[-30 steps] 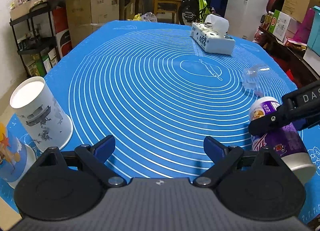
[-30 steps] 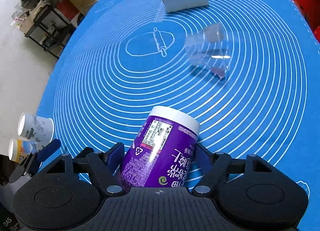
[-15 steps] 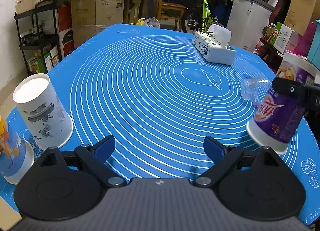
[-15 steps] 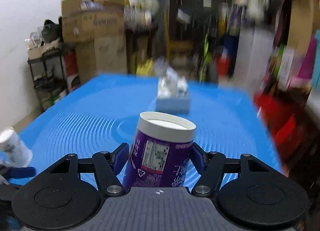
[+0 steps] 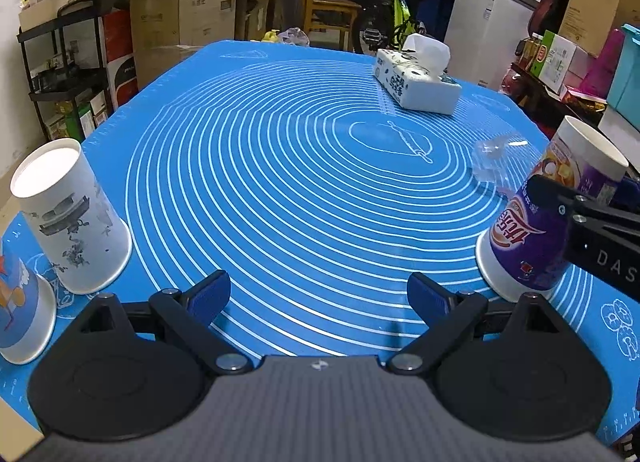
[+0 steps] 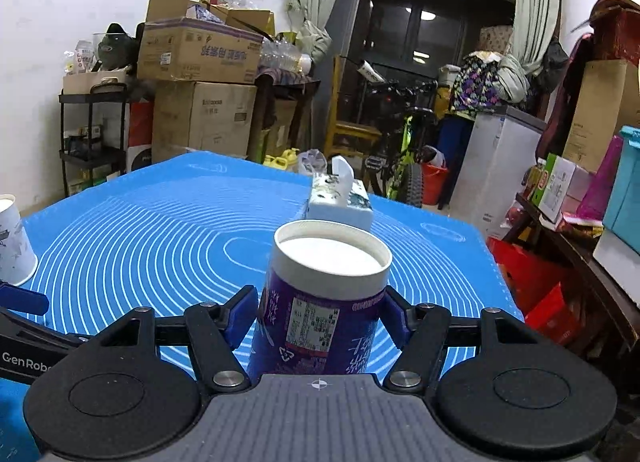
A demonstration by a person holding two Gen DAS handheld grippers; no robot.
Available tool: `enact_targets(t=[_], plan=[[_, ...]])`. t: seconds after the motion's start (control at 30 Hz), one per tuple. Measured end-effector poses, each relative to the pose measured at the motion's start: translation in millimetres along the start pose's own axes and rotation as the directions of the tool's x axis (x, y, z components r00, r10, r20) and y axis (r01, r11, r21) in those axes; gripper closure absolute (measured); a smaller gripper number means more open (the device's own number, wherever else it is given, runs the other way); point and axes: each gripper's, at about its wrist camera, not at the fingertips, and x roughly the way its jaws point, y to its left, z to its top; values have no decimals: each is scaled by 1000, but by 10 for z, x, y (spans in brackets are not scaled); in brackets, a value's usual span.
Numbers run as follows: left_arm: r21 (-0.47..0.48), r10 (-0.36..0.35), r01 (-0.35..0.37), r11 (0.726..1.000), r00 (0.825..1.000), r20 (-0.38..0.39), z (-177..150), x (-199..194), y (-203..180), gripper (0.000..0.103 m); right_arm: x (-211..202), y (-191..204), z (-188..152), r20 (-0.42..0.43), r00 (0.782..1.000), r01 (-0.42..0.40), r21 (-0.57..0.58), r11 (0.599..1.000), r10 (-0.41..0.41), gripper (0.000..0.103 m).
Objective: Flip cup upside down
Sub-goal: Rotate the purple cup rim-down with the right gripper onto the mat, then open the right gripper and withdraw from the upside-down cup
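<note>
A purple paper cup (image 6: 320, 314) stands upside down, base up, between the fingers of my right gripper (image 6: 320, 312), which is shut on it. In the left wrist view the same cup (image 5: 532, 230) sits at the right with its rim low at the blue mat (image 5: 304, 190), slightly tilted; I cannot tell if the rim touches the mat. My left gripper (image 5: 320, 294) is open and empty over the mat's near edge.
Two upside-down paper cups stand at the left: a white one (image 5: 68, 218) and a blue-orange one (image 5: 20, 314). A clear plastic cup (image 5: 492, 158) lies beyond the purple cup. A tissue box (image 5: 416, 78) sits at the far right. Boxes and shelves surround the table.
My right gripper has turned the purple cup from lying on its side to base-up and lowered it toward the mat. The left gripper has stayed in place, open.
</note>
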Motion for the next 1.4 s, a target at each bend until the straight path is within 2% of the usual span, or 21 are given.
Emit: enact_targets(t=[0.17,0.33,0.5,0.73,0.9,1.13,1.4], plan=[[12,-15,15,1000,1000,-3,-60,-53,-66,9,-81,-120,-27,-15,999,-30,66,997,31,23],[33,-12,11,999,999,41,-140,-209,-162,9,-361,-207,-94,50,998,-45,85,995,41,8],[67,-6,-2,998,994,109,-237,-412,-287,9,-656,-323,-239,62,997,-48,141,989,40,8],[88,-34,20,996,986,165,-390,-610,-411,9,-851,-372,-501,3,999,-47,182,982,47,8],[124,-22,-4,992,978,206,-485,-648,-509,9,-951,-396,-624,-11,1000,-16,196,980,19,8],[150,-16,-17,989,976,215,-525,-636,-578,9,-983,-354,-740,-17,1000,19,164,986,-17,8],[153,-22,-11,988,977,211,-553,-630,-588,9,-1005,-392,-775,-27,1000,13,182,983,-9,8]])
